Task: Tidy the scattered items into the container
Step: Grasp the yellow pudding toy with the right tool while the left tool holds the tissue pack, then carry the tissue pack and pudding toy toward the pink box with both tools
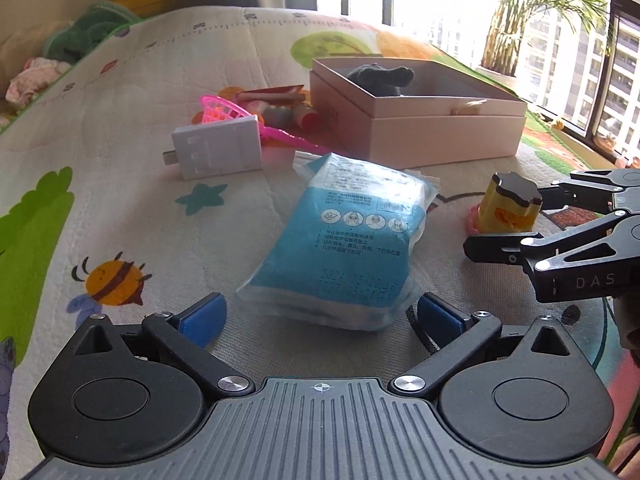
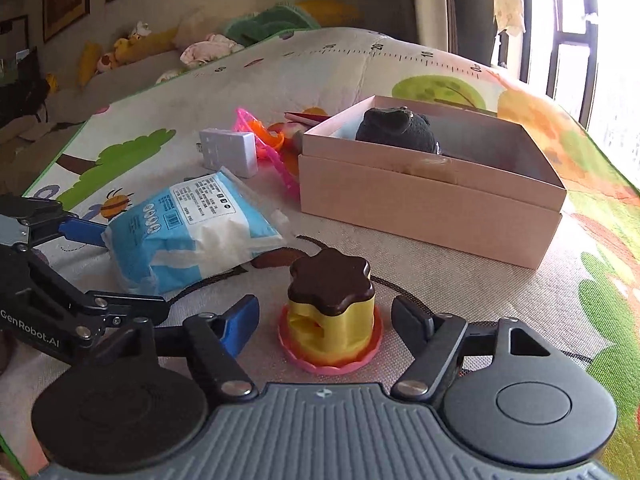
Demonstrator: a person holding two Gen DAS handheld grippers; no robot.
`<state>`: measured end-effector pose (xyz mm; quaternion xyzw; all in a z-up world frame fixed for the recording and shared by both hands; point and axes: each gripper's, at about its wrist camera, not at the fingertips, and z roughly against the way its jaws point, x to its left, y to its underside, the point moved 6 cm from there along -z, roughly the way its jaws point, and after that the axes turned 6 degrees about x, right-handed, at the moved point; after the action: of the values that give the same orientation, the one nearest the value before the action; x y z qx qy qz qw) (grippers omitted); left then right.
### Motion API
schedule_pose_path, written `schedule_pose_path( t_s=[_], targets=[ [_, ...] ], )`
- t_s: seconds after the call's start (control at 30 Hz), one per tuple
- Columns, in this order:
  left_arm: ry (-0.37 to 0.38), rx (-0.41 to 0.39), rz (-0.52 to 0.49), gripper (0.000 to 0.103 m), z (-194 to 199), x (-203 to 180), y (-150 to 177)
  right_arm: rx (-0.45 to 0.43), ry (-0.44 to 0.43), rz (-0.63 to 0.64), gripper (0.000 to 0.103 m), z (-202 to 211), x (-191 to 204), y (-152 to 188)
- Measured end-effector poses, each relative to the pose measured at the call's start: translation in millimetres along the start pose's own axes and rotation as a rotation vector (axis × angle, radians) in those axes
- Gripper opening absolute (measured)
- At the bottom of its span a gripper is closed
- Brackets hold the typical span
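A blue and white face-mask pack point(image 1: 348, 236) lies flat on the play mat, its near end between the wide-apart blue pads of my left gripper point(image 1: 320, 312); the pads do not touch it. A yellow toy cake with a brown lid point(image 2: 332, 312) stands on a pink base between the fingers of my right gripper point(image 2: 326, 314), with a small gap on each side. The pink cardboard box point(image 2: 420, 216) stands open behind, holding a dark soft item point(image 2: 396, 128). From the left wrist view the right gripper point(image 1: 504, 219) flanks the cake point(image 1: 508, 208) beside the box point(image 1: 440, 136).
A white plug block point(image 1: 220, 152) and a pink toy net point(image 1: 220, 110) lie with small toys left of the box. Soft toys and clothes pile up beyond the mat's far edge point(image 2: 208, 48). A window and a plant point(image 1: 532, 12) stand at the right.
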<state>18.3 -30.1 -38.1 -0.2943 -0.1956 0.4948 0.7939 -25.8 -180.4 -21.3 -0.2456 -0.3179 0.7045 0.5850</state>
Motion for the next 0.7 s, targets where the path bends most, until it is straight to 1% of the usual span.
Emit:
schedule_pose_path(
  t_s=[0.07,0.13,0.33,0.4,0.47,0.5,0.53,0.6,0.7],
  targets=[
    [0.011,0.007,0.004,0.103,-1,1,-1,-0.001,0.004,-0.002,0.070,0,0,0],
    [0.007,0.009,-0.001,0.103,-2,0,-1,-0.004,0.011,-0.002,0.068,0,0,2],
    [-0.005,0.008,-0.006,0.103,-2,-2,-1,-0.011,0.028,0.002,0.066,2,2,4],
    [0.011,0.005,-0.013,0.103,1,-4,-1,-0.011,0.030,0.000,0.065,2,2,5],
    [0.050,-0.013,-0.015,0.103,7,-6,-3,-0.012,0.031,0.002,0.062,3,2,5],
    [0.058,-0.026,-0.016,0.103,10,-7,-5,-0.012,0.030,0.003,0.059,3,2,5],
    [0.060,-0.041,-0.022,0.103,13,-9,-8,-0.011,0.032,0.003,0.056,4,2,5],
    [0.051,-0.066,-0.040,0.103,16,-11,-16,-0.009,0.033,-0.001,0.056,4,1,4],
    [0.026,-0.078,-0.087,0.103,11,-16,-28,-0.010,0.033,-0.002,0.056,5,1,5]
  ],
)
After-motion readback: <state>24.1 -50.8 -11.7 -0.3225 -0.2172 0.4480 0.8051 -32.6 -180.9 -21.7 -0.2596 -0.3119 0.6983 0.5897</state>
